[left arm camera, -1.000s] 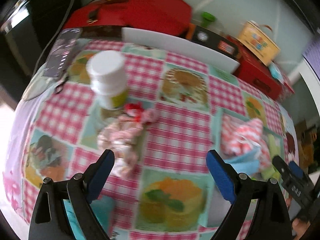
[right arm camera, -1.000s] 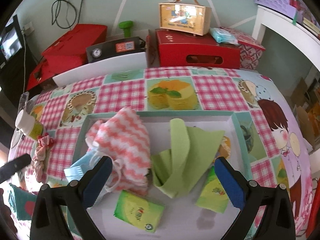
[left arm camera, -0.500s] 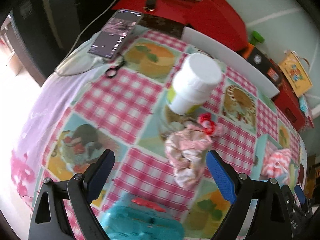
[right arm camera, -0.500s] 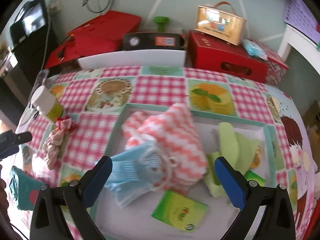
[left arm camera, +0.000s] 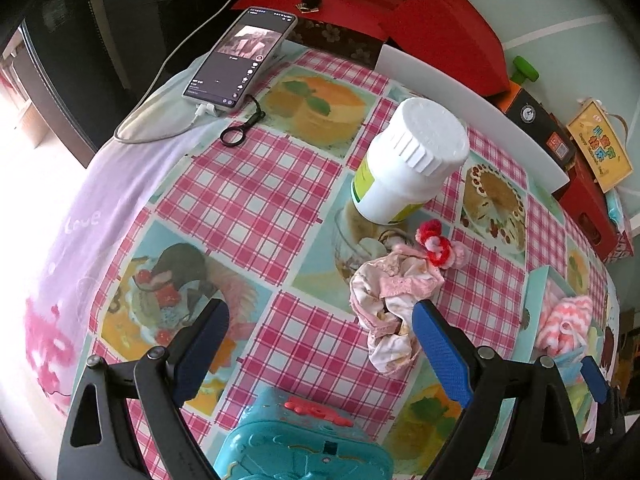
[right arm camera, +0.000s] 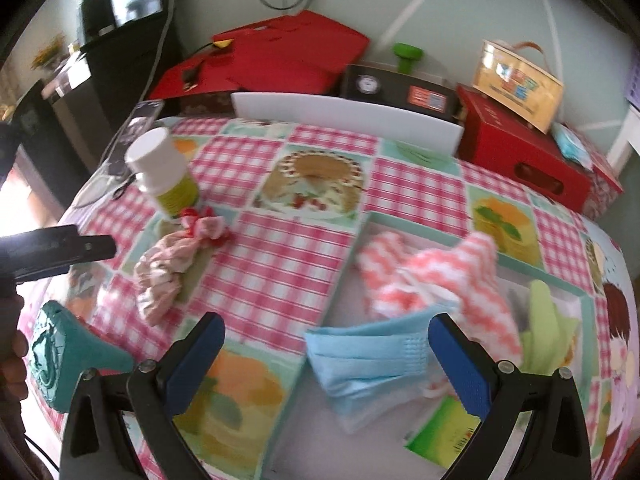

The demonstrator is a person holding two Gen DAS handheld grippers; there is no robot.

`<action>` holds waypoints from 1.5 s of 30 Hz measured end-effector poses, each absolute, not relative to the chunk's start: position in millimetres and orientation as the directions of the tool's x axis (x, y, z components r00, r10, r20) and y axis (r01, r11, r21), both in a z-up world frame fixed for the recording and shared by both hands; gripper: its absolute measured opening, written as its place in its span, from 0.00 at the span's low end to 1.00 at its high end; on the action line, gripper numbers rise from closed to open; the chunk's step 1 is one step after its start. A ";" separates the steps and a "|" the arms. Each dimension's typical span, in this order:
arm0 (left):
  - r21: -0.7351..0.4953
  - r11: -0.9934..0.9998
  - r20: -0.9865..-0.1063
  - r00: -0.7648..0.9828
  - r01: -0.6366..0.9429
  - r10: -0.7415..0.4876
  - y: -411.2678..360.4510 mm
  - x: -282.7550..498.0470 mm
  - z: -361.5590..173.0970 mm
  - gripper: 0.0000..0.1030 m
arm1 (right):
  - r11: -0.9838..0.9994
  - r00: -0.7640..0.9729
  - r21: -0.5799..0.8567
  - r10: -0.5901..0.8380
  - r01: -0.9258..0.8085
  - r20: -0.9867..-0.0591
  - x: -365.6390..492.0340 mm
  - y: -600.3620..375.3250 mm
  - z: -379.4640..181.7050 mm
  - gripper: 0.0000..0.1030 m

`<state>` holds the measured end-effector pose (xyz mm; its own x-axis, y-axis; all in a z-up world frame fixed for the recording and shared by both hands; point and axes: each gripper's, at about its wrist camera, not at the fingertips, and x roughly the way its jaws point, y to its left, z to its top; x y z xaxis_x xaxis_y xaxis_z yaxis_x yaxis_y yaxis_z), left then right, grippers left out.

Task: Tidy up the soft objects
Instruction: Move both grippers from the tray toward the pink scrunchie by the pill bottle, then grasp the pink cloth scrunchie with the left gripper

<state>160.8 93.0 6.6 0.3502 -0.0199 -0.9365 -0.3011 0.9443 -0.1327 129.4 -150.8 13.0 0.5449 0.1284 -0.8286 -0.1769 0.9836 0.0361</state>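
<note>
A crumpled pink and white cloth (left arm camera: 390, 294) with a red bow lies on the checked tablecloth by a white bottle (left arm camera: 408, 162). My left gripper (left arm camera: 320, 338) is open and empty, its right finger just beside the cloth. A teal toy (left arm camera: 300, 440) lies under it. My right gripper (right arm camera: 326, 344) is open and empty above the tray's (right arm camera: 340, 272) left edge. In the tray lie a blue face mask (right arm camera: 372, 364), a pink striped towel (right arm camera: 432, 276), a green cloth (right arm camera: 548, 320) and a green packet (right arm camera: 444, 428). The pink cloth (right arm camera: 168, 268) also shows left of the tray.
A phone (left arm camera: 244, 60) on a cable lies at the table's far left corner. Red boxes (right arm camera: 516, 160), a white board (right arm camera: 344, 114) and a yellow carton (right arm camera: 516, 84) line the back edge. The left gripper (right arm camera: 56, 254) shows at the left in the right wrist view.
My left gripper has swung left and come closer to the pink cloth and bottle. My right gripper has also swung left, from over the tray's middle to its left edge.
</note>
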 end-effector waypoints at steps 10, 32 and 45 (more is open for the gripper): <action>-0.138 0.940 -0.949 0.313 -0.311 -0.035 95.5 164.8 -4.6 0.90 | 0.972 0.528 0.036 0.157 -0.231 -0.835 136.3 -126.3 2.5 1.00; -0.166 0.944 -0.968 0.230 -0.286 -0.100 75.1 191.0 -25.8 0.90 | 0.964 0.523 0.090 0.213 -0.250 -0.825 155.0 -125.1 1.2 1.00; -0.135 0.954 -0.978 0.194 -0.269 -0.084 64.0 211.1 -40.7 0.85 | 0.928 0.439 0.287 0.366 -0.238 -0.821 197.8 -125.8 -2.1 0.95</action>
<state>211.1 64.0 -40.7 0.1937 -0.0835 -0.9775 -0.2689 0.9537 -0.1348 197.8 -125.8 -2.1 0.4386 0.3665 -0.8206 -0.2381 0.9278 0.2871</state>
